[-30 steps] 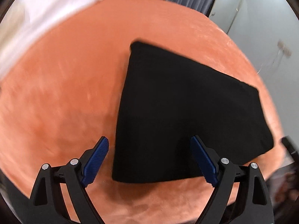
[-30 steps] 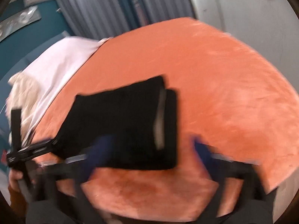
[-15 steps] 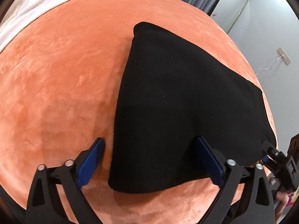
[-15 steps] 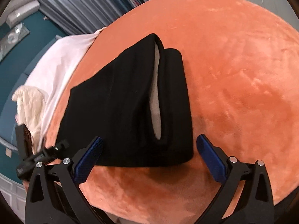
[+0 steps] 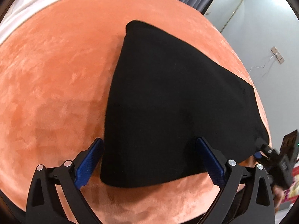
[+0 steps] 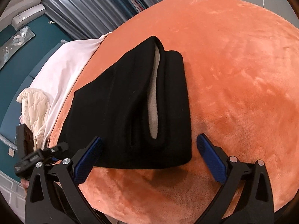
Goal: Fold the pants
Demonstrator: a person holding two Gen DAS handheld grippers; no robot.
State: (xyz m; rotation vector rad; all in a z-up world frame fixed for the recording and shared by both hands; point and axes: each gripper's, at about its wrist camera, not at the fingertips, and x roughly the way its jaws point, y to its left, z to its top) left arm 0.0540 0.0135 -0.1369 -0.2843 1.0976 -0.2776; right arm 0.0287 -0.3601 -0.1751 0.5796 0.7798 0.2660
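Two hand-held grippers hover over the near edge of an orange plush bedspread, both with jaws spread wide and holding nothing. The left gripper straddles the near left corner of the folded black pants, its blue pads clear of the cloth on either side. The right gripper frames the near right corner of the same bundle, its pads likewise apart from the fabric. The pants lie folded flat on the bedspread close to its near edge, a pale fleece lining showing in a gap between layers on the right side. Farther off to the left, a white sheet and a cream quilt lie past the bedspread, with grey curtains beyond.
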